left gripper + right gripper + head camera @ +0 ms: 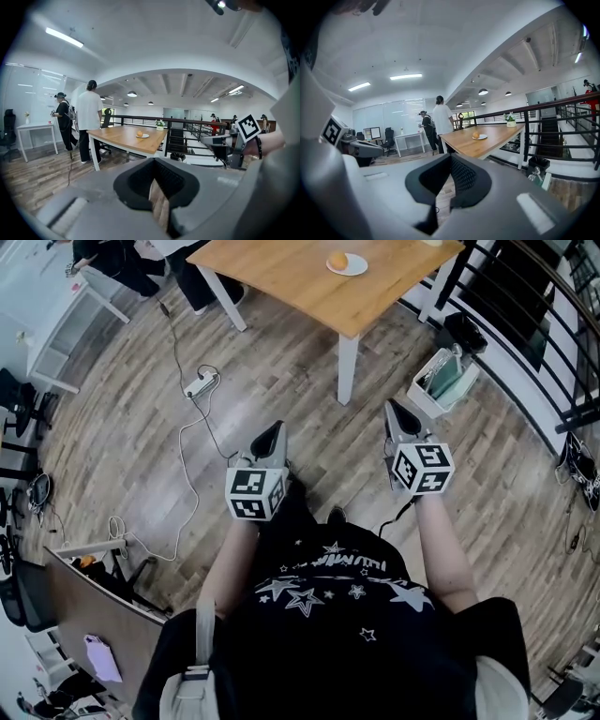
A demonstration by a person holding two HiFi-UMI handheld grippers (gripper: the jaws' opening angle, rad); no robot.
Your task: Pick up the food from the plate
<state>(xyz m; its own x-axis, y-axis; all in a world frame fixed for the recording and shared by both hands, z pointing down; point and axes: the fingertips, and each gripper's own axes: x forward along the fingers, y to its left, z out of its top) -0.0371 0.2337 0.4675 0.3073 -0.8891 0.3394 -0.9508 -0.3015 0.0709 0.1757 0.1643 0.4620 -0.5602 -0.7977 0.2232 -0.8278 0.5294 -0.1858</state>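
Orange-ish, round and smooth, the food [337, 261] sits on a small white plate [355, 270] on the pale wooden desk [272, 277], top of the head view. The left tongs [275, 427] and right tongs [395, 407] are both closed tip to tip on nothing, well apart from it over the plank floor [234, 362] — my guess is they're empty simply because the desk's out of reach.

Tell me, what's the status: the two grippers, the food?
Left gripper and right gripper shut, empty. Round orange food on white plate, wooden table ahead, untouched. Power strip on floor, left.
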